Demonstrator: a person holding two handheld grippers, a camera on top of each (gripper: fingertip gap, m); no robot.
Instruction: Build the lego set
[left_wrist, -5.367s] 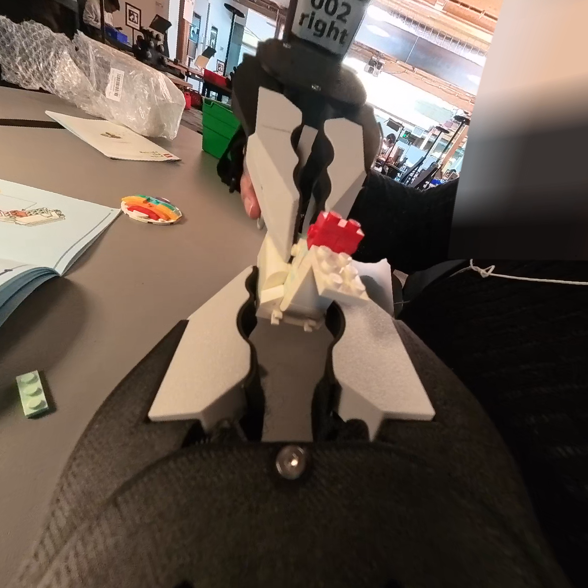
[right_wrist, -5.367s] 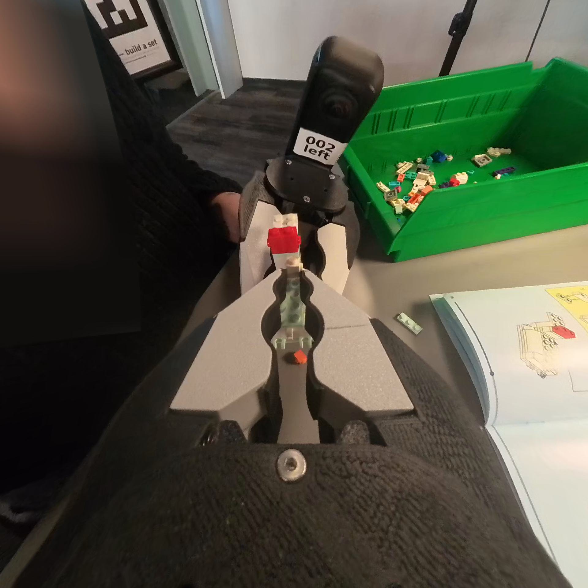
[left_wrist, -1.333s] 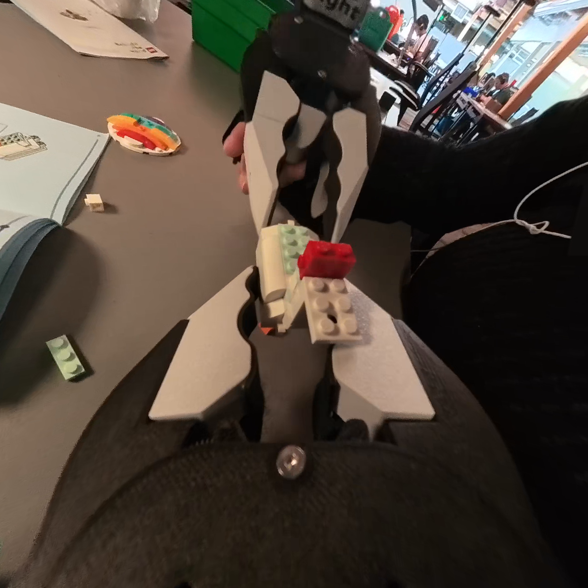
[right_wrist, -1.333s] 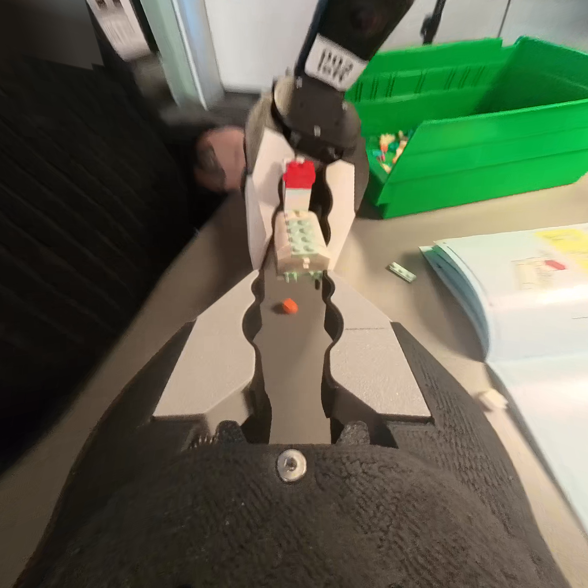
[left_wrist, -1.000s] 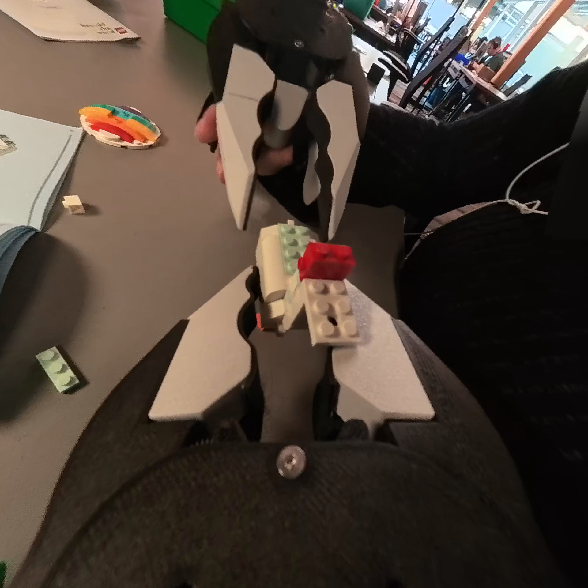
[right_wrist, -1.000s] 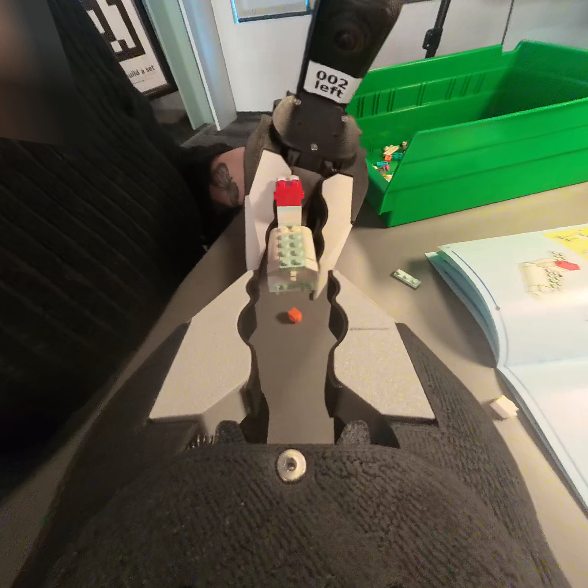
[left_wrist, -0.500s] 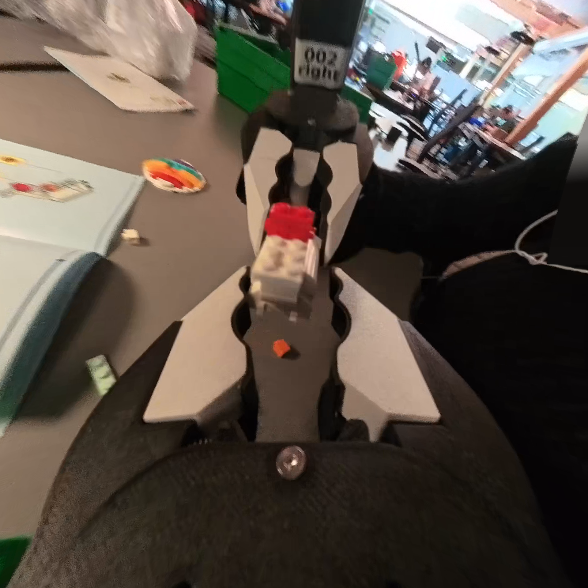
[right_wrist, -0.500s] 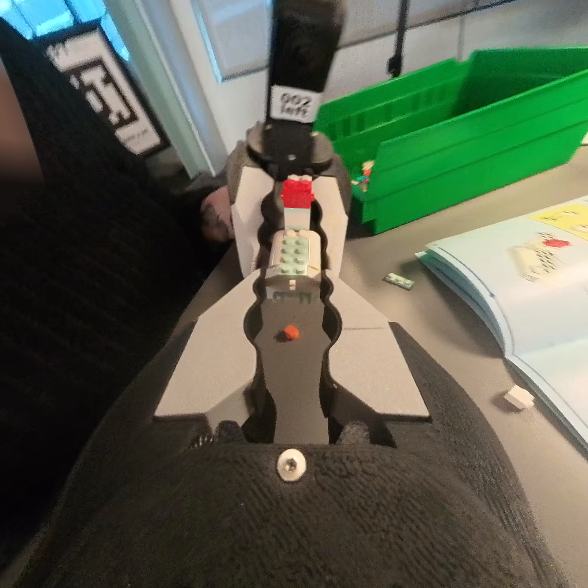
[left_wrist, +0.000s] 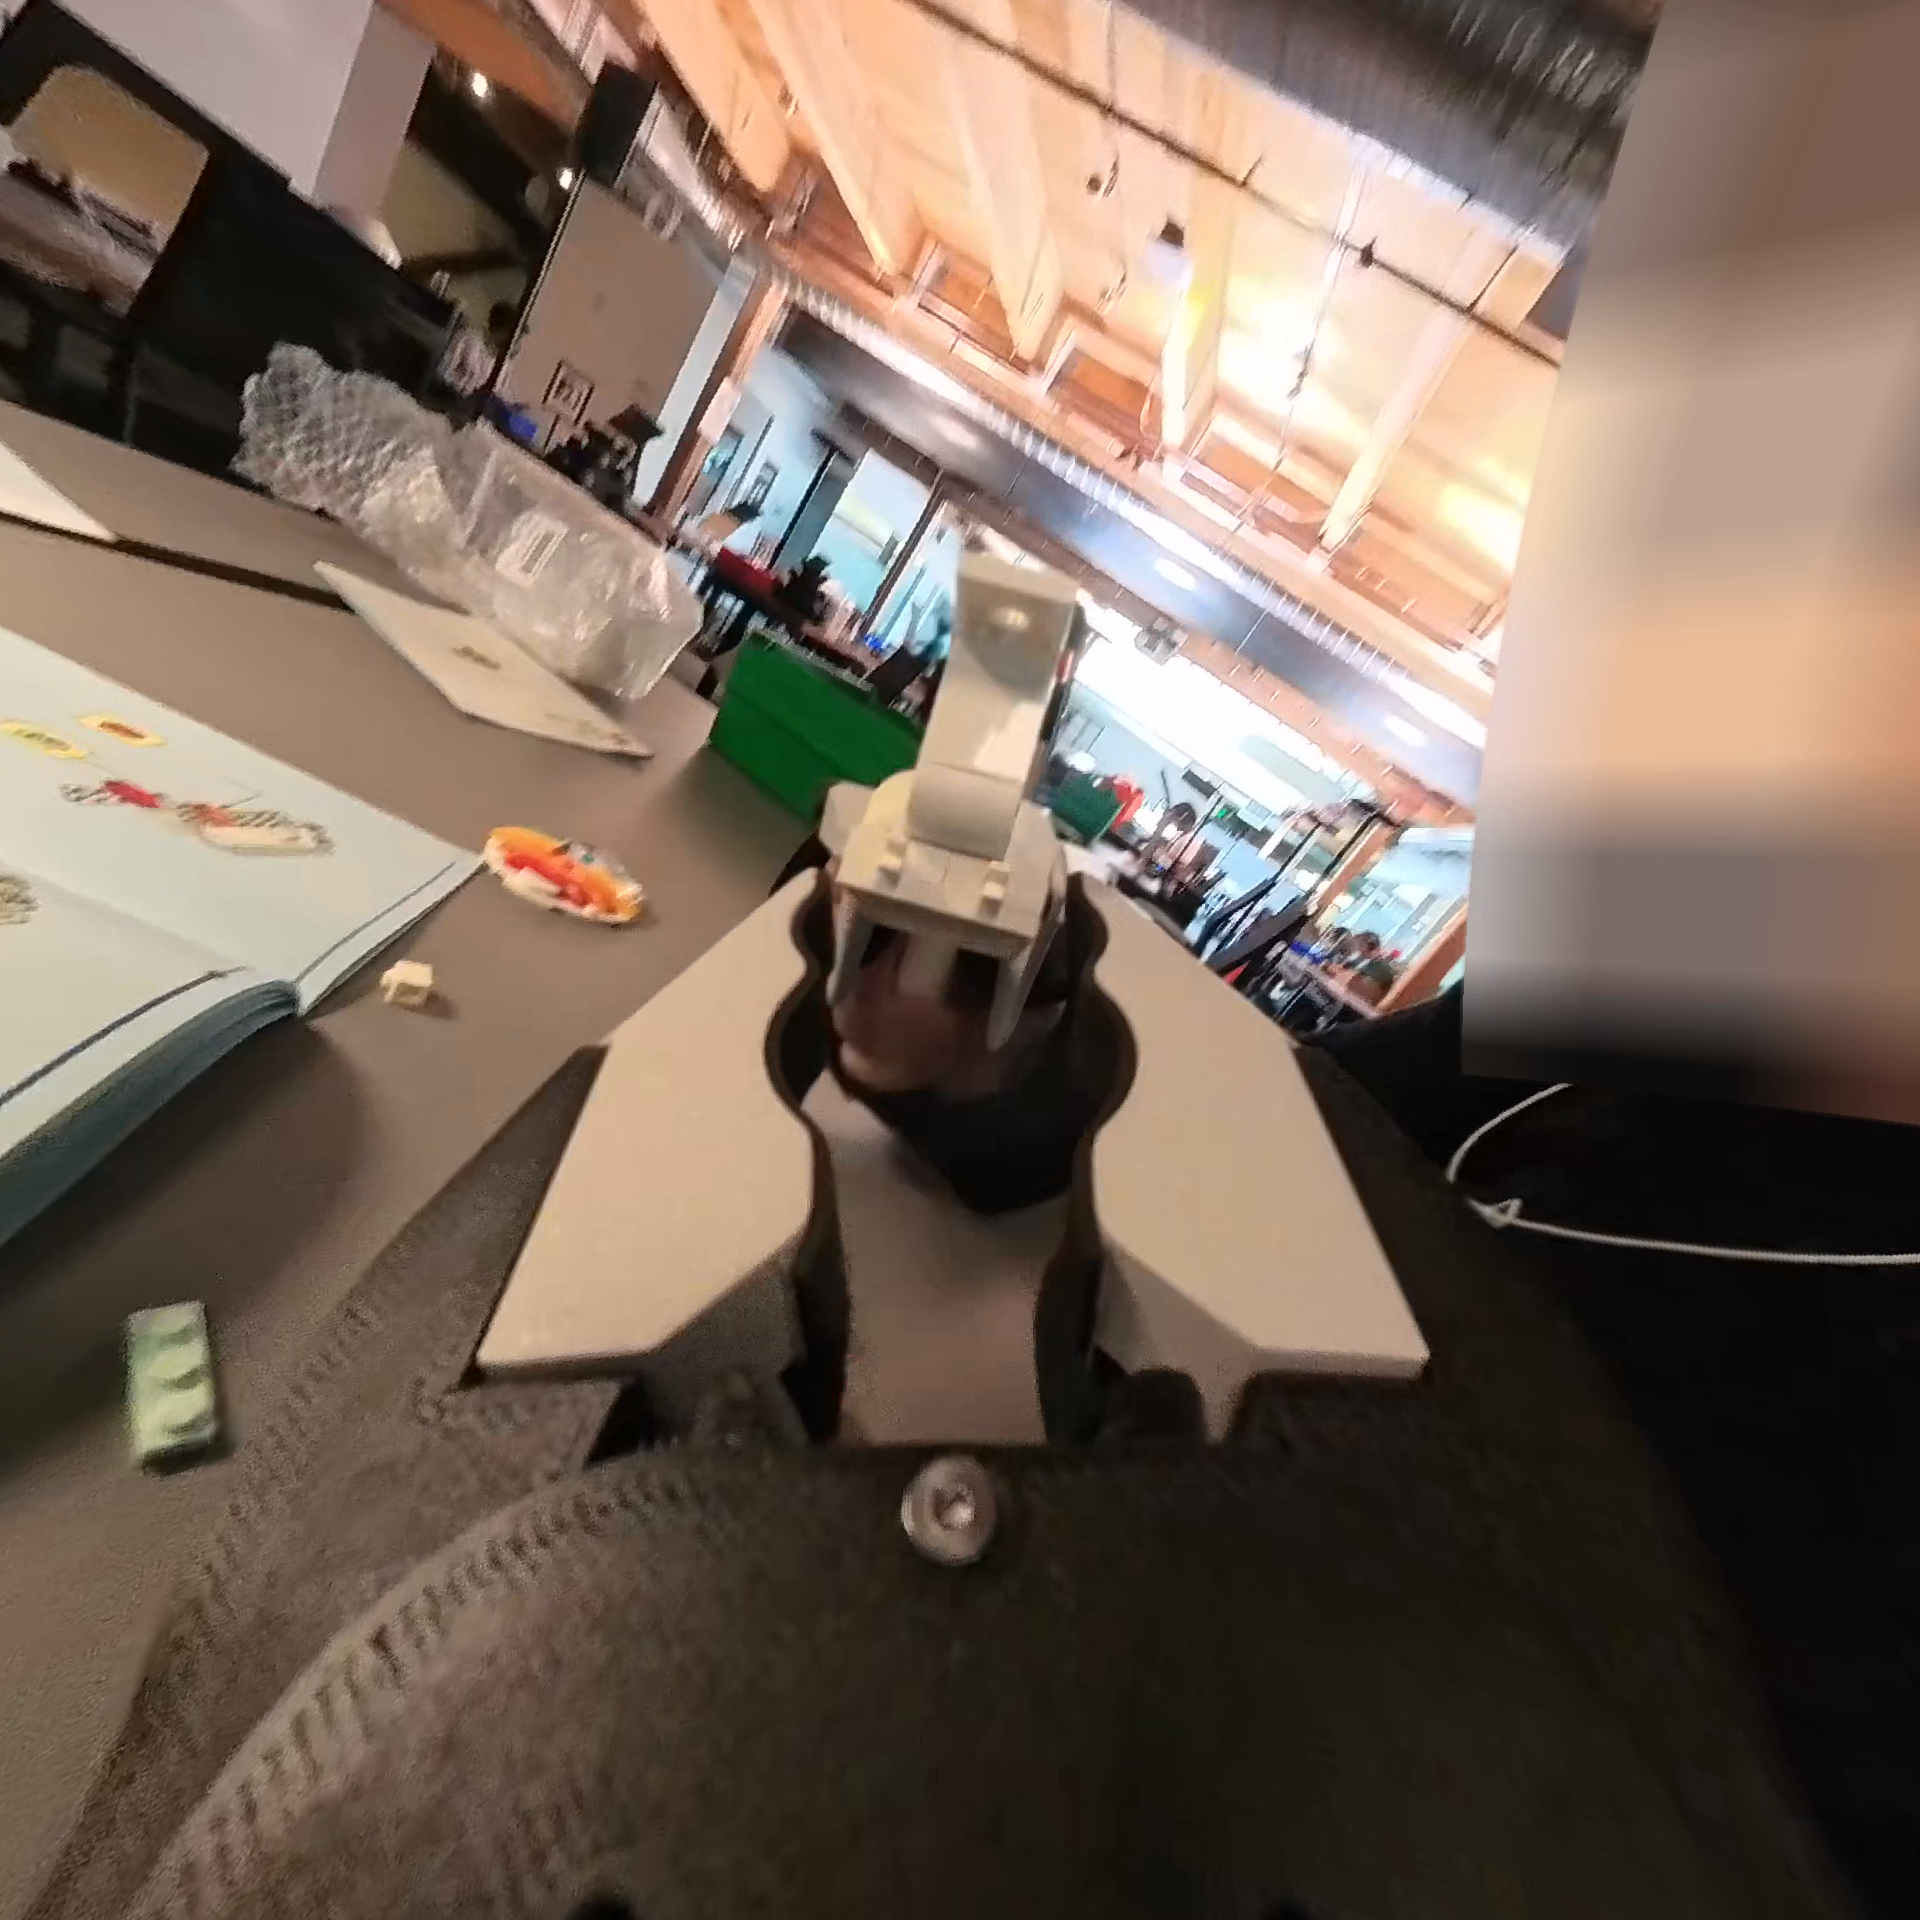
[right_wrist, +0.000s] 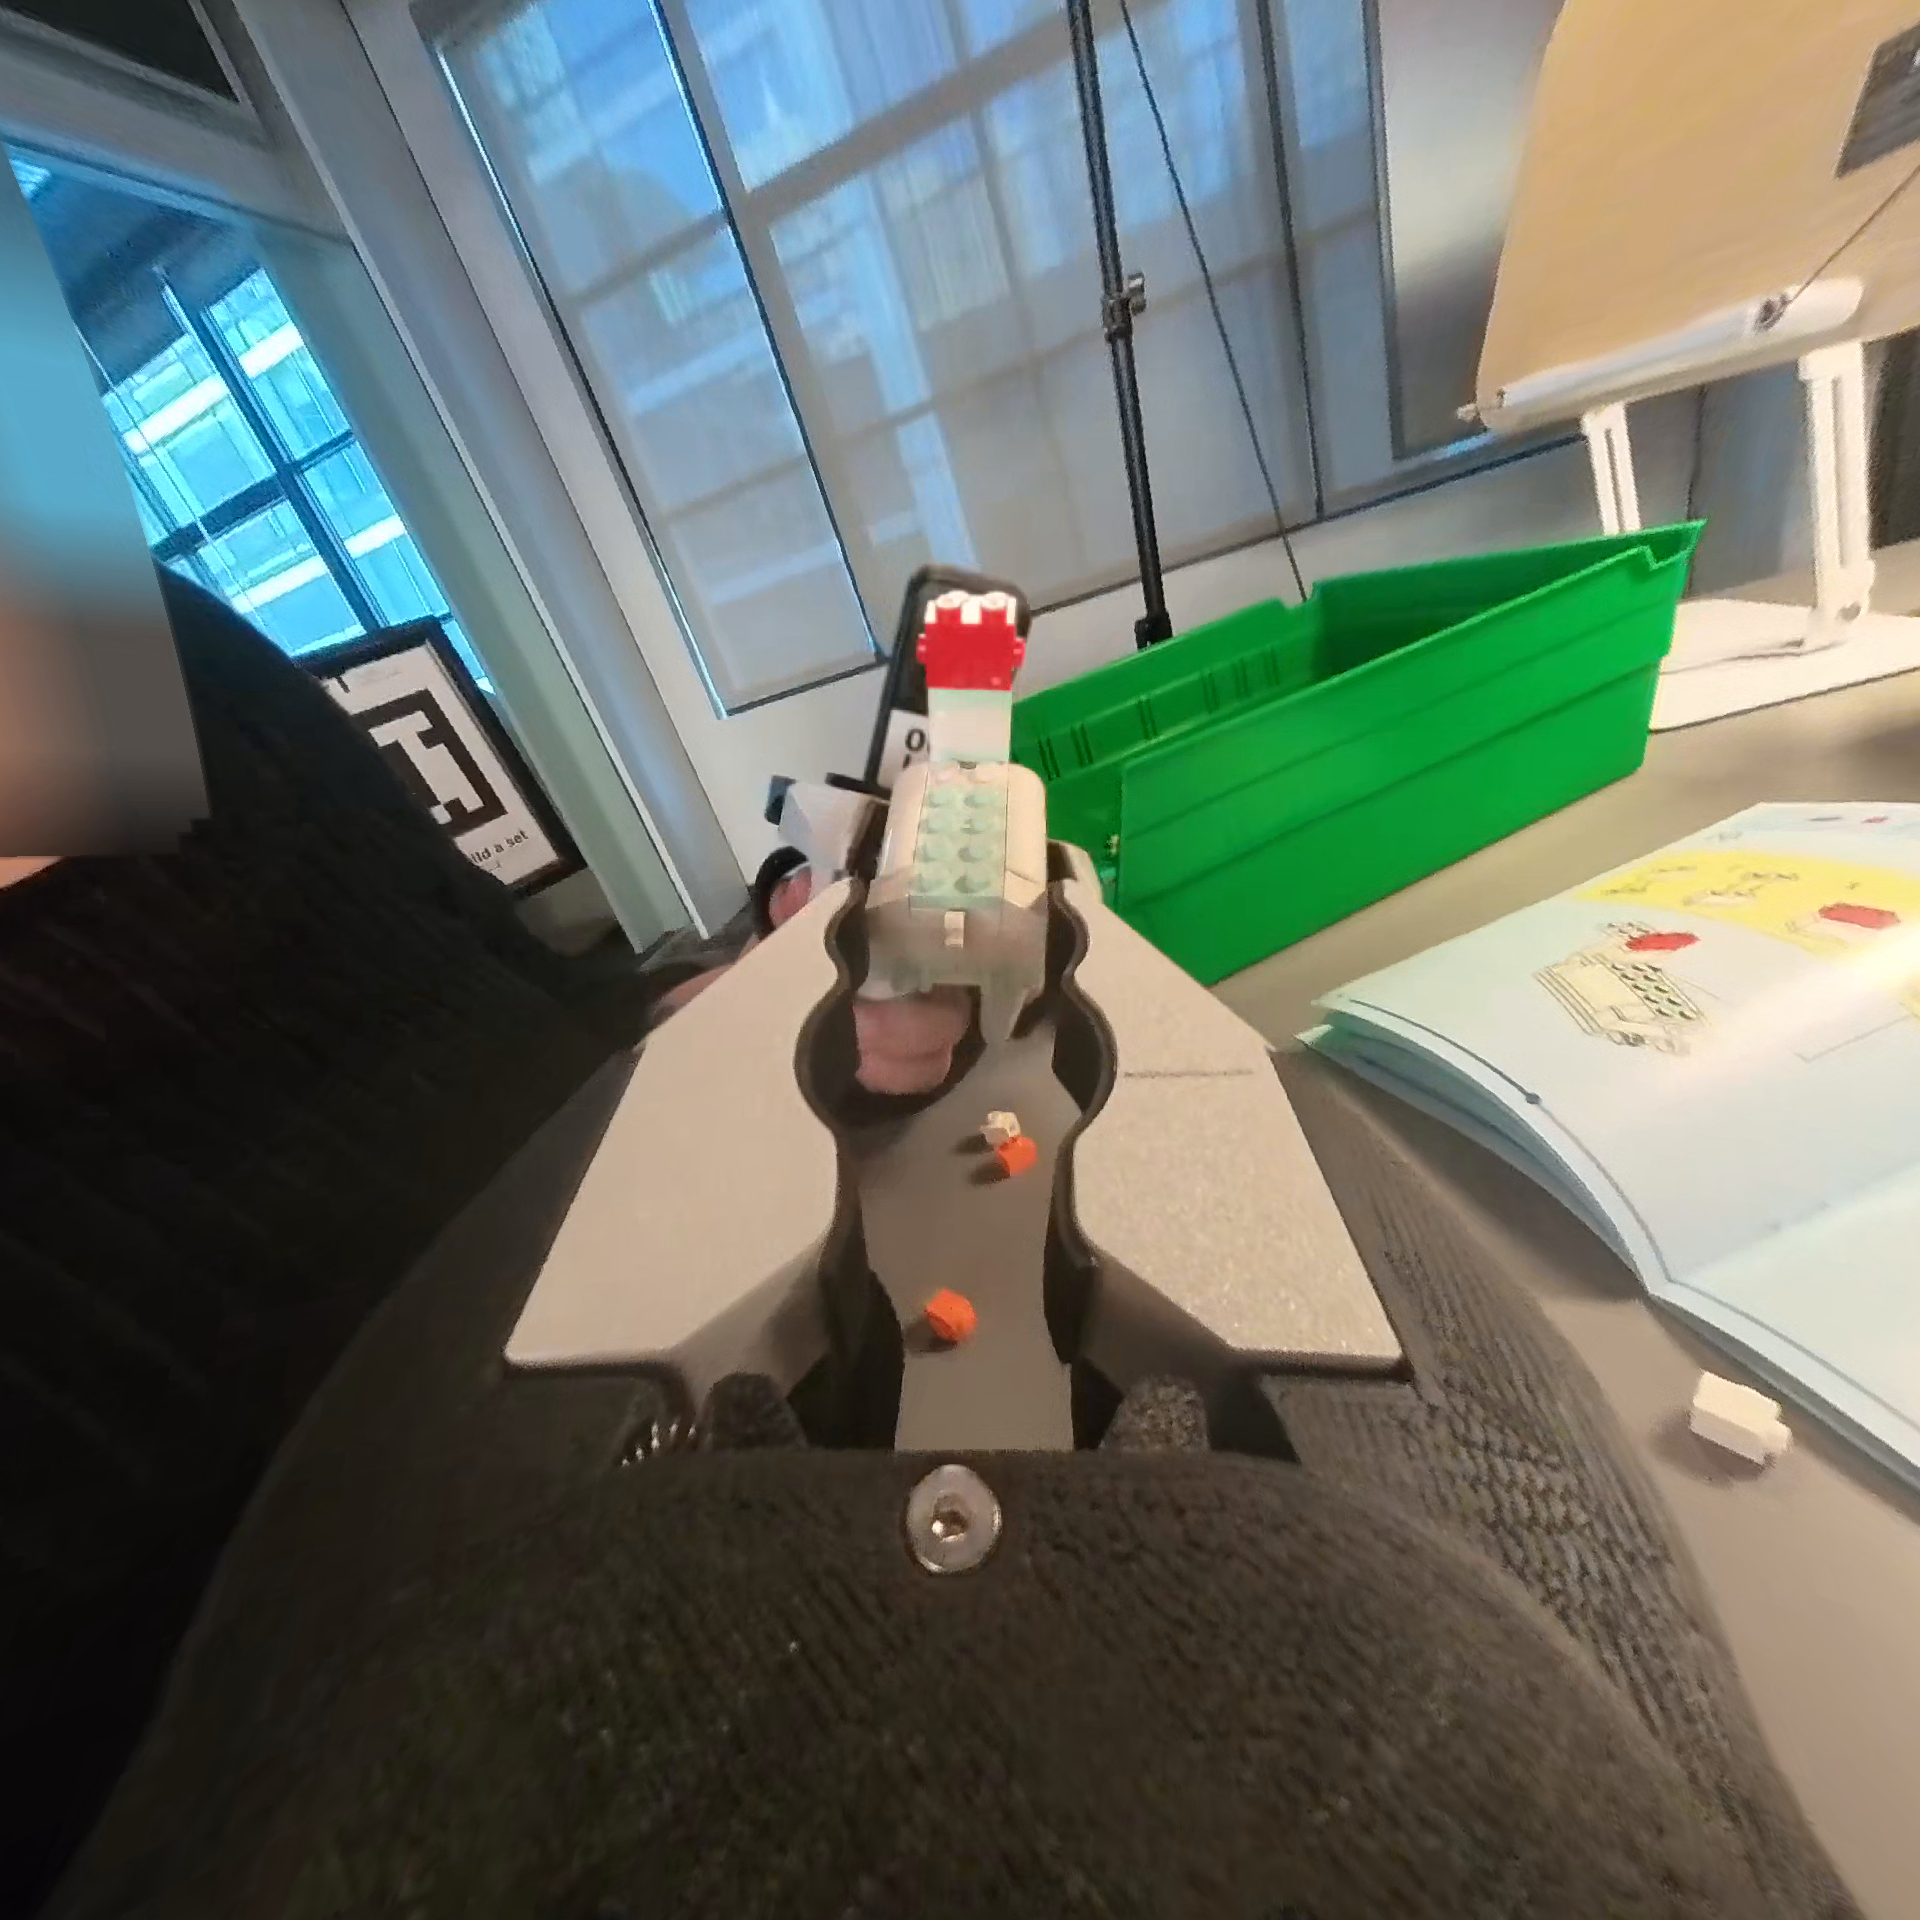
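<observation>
The grey and white lego model (right_wrist: 961, 862) has a pale green studded top and a neck capped by a red brick (right_wrist: 968, 644). My right gripper (right_wrist: 956, 904) is shut on its base and tilts it upward. In the left wrist view I see the model's underside (left_wrist: 940, 894), with the neck pointing up. My left gripper (left_wrist: 940, 904) has its jaws apart on either side of the model. It shows behind the model in the right wrist view (right_wrist: 816, 821). A hand (left_wrist: 904, 1029) shows below the model.
Two small orange pieces (right_wrist: 1013, 1151) (right_wrist: 948, 1314) lie on the grey table under my right gripper. Also there: a small white brick (left_wrist: 407, 982), a pale green plate (left_wrist: 171, 1387), a colourful round build (left_wrist: 566, 883), the open booklet (right_wrist: 1662, 1039), a green bin (right_wrist: 1403, 748). Left and right tips are no more than a few centimetres apart.
My right gripper has closed on the model. Both grippers have tilted upward, so the left wrist view now sees the model's underside. A second orange piece now lies on the table.
</observation>
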